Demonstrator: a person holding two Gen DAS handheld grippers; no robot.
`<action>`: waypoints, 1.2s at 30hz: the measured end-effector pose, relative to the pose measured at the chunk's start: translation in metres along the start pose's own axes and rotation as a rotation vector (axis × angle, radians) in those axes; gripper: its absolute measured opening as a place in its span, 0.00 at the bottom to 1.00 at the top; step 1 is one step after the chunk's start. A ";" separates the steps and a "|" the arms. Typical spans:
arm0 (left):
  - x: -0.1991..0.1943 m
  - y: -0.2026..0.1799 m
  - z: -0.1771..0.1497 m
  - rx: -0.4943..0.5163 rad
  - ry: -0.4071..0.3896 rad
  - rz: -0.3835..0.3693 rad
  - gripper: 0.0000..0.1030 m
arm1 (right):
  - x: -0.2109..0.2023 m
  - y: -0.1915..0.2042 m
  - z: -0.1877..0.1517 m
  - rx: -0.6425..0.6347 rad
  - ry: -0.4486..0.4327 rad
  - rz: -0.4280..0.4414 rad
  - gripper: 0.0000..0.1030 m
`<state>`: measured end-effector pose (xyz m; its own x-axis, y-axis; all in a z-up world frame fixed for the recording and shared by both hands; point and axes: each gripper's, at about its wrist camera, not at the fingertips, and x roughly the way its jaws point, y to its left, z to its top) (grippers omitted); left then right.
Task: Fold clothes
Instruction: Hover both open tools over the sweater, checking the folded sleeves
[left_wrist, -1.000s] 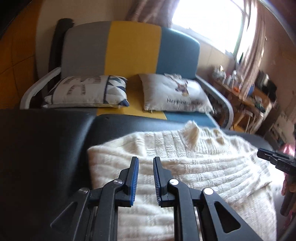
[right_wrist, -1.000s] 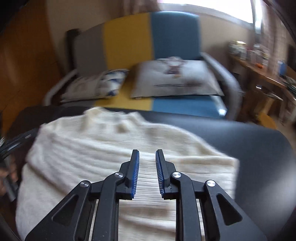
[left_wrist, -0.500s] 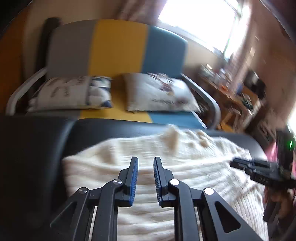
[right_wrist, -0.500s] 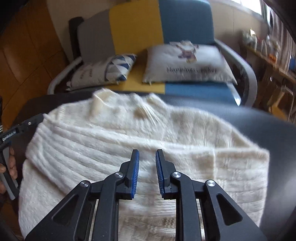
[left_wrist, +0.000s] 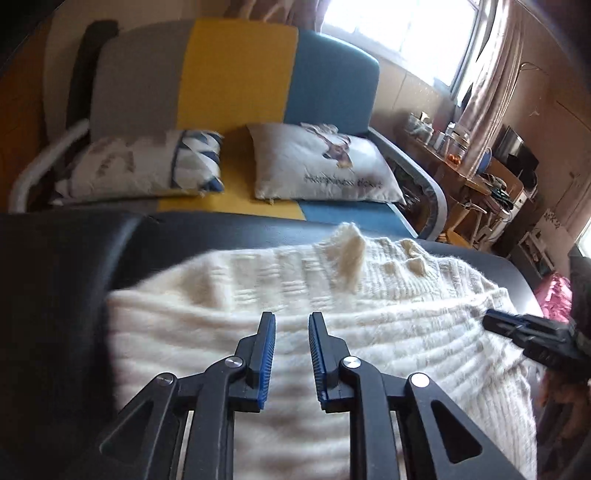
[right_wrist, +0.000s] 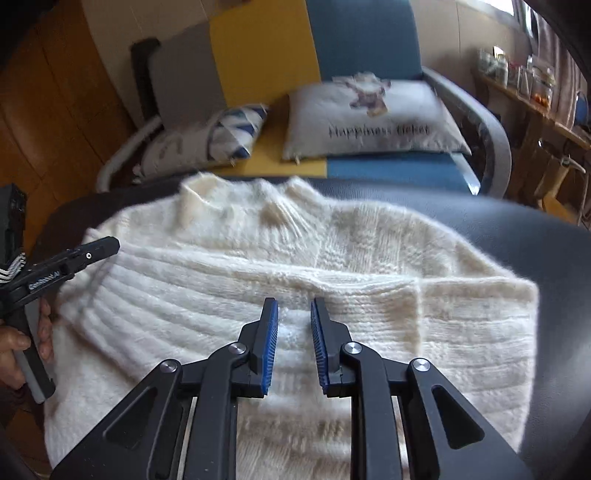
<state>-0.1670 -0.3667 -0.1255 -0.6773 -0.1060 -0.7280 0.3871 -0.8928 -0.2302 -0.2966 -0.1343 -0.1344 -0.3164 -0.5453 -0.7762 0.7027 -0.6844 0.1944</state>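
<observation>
The sweater is fuzzy, ribbed cream knit; the table beneath is smooth, slightly glossy black leatherette; the pillows are matt cloth.

Daylit, fisheye-bent, soft in places.
Blown-out glare from the window at upper right; warm dim corners, dark vignette at the rims. Motion-smeared on the pillows in the right wrist view. Edges strongly curved; soft shadow left of the white sweater.

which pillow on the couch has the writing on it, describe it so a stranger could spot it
Find the grey, yellow and blue couch behind the black table holding the cream sweater. Two pillows lie on its seat. Yours is the pale pillow over the blue section, with a small animal picture and dark script; the other pillow has blue triangles.
</observation>
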 end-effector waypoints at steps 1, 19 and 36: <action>-0.008 0.007 -0.003 -0.008 -0.008 -0.008 0.18 | -0.007 -0.001 -0.003 -0.003 -0.007 -0.003 0.19; -0.033 0.029 -0.057 0.016 0.055 0.113 0.18 | -0.034 0.010 -0.032 -0.021 -0.015 -0.008 0.20; -0.095 0.071 -0.090 -0.154 -0.070 0.041 0.18 | -0.018 0.076 -0.033 -0.151 -0.016 0.050 0.24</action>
<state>-0.0187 -0.3801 -0.1305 -0.6984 -0.1761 -0.6937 0.5033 -0.8100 -0.3011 -0.2164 -0.1599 -0.1254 -0.2880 -0.5855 -0.7578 0.8055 -0.5761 0.1390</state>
